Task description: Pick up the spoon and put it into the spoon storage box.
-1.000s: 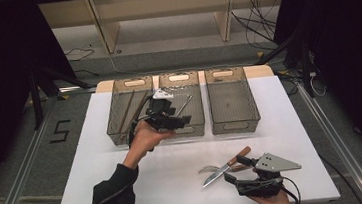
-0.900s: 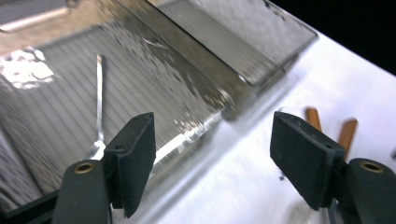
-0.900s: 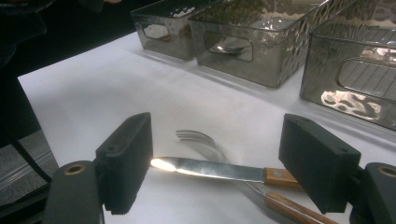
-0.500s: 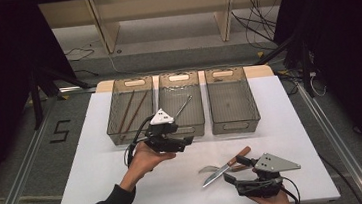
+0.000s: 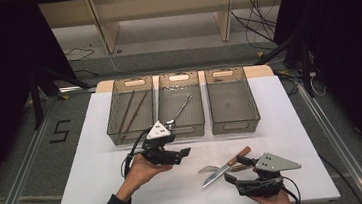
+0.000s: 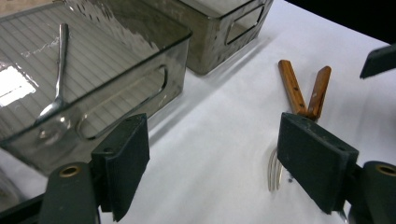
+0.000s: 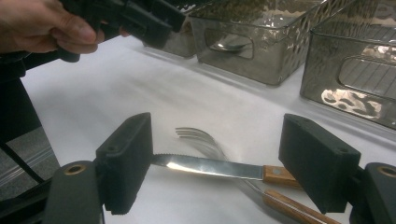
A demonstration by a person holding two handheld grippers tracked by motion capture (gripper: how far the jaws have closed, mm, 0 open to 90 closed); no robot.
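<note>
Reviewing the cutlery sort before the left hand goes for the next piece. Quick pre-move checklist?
1. Left gripper empty: ok. Its jaws have just been opening, and the left gripper view shows nothing between them.
2. Spoon lying inside the middle bin: ok.
3. Knife and fork free on the table: ok. They lie crossed, the knife over the fork, wooden handles side by side.
4. Right gripper clear of them: cannot tell. It is open, with the knife blade lying between the jaws in the right gripper view.
5. Right bin ready to take a piece: ok, nothing visible in it.
</note>
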